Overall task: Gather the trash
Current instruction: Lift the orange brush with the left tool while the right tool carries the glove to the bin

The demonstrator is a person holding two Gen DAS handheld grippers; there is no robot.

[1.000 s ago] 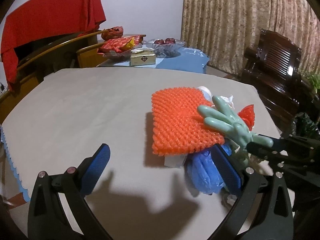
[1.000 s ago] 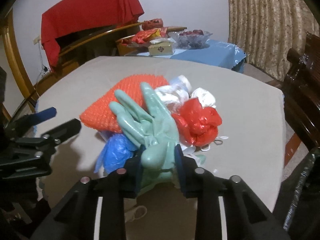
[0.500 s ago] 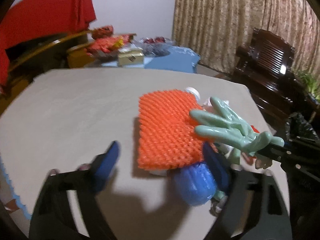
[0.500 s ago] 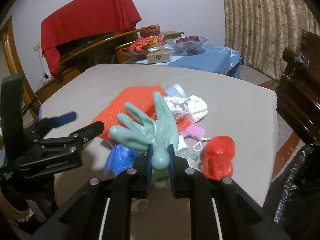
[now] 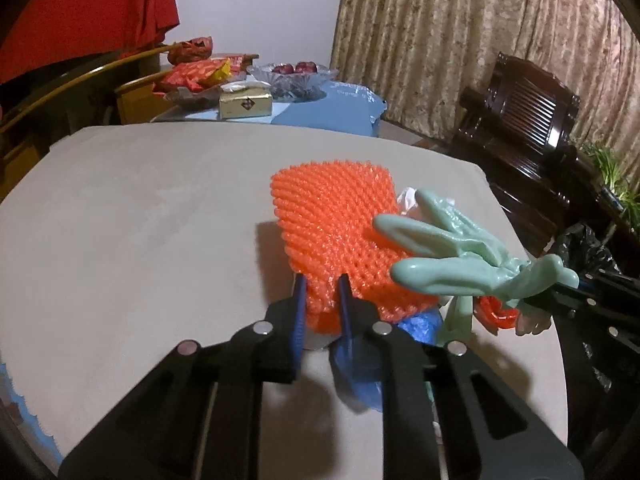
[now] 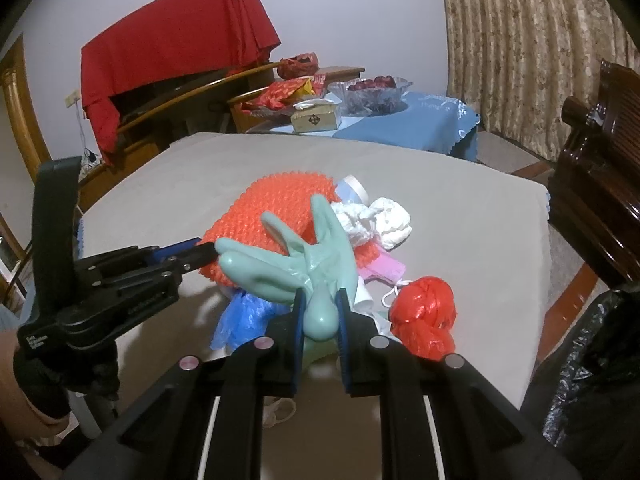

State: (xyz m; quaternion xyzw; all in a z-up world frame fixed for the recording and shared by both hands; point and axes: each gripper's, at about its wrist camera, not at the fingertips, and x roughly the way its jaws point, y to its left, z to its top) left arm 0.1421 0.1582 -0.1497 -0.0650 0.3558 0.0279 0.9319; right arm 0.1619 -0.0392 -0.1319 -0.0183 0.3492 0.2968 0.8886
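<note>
A beige-covered table (image 6: 460,216) carries a small heap of trash near its right-hand edge. On top of the heap lies an orange foam fruit net (image 5: 332,236), flat and knobbly.

The left claw (image 5: 323,292) reaches in from the near side. Its jaws are closing, and the blue pads already pinch the net's near edge between them. In the right wrist view the same claw (image 6: 198,250) comes in from the left, with a black-gloved hand (image 6: 44,376) on its handle.

The right claw (image 6: 319,312) is clamped on a pale green rubber glove (image 6: 296,256) at the cuff. The glove is raised above the heap, its empty fingers spread up and to the left across the net. In the left wrist view the glove (image 5: 448,252) juts in from the right, held by that claw (image 5: 560,288).

Under and beside the glove sit a crumpled blue plastic bag (image 6: 240,316), a balled red plastic bag (image 6: 424,316), white crumpled tissue (image 6: 384,220) and a pink scrap (image 6: 380,268).

A black trash bag (image 6: 592,360) hangs at the table's right side. Behind stand a blue-clothed side table (image 6: 416,128) bearing a glass bowl of fruit (image 6: 374,92) and a tissue box (image 6: 316,120), a red cloth (image 6: 172,64) draped over furniture, patterned curtains (image 6: 520,40) and a dark wooden chair (image 5: 524,120).
</note>
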